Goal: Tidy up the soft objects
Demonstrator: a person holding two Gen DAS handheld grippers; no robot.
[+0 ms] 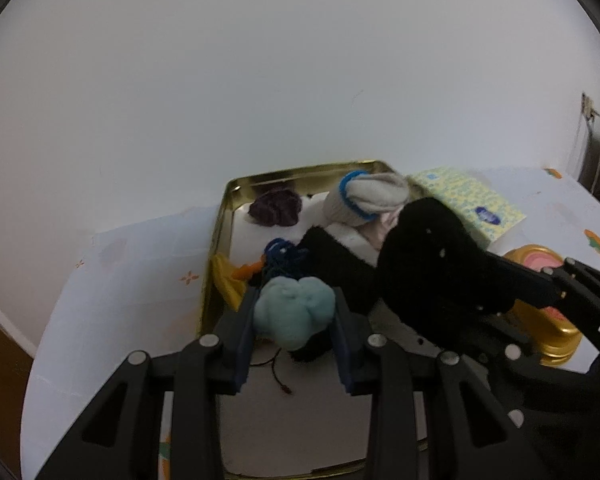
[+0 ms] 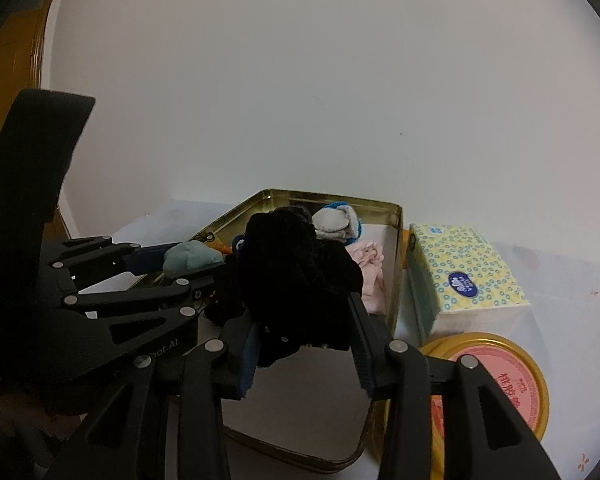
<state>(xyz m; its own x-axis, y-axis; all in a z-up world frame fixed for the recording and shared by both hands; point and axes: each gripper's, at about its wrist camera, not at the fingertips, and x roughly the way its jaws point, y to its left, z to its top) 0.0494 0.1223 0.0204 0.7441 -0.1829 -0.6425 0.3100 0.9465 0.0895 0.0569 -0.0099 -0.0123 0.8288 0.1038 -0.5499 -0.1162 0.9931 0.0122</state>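
A gold tin box (image 1: 220,216) (image 2: 396,216) on the white table holds several soft things: a dark purple bundle (image 1: 276,206), a white sock roll with a blue band (image 1: 364,198) (image 2: 336,218), a pink cloth (image 2: 370,266), a black cloth (image 1: 332,268). My left gripper (image 1: 294,316) is shut on a pale teal soft bundle (image 1: 292,310) (image 2: 192,258) over the box. My right gripper (image 2: 304,328) is shut on a black fuzzy bundle (image 2: 296,272) (image 1: 432,256), also over the box.
A yellow-patterned tissue pack (image 2: 460,276) (image 1: 468,204) stands right of the box. A gold-rimmed pink lid (image 2: 500,388) (image 1: 540,260) lies in front of it. A white wall is close behind. The table edge falls off at the left.
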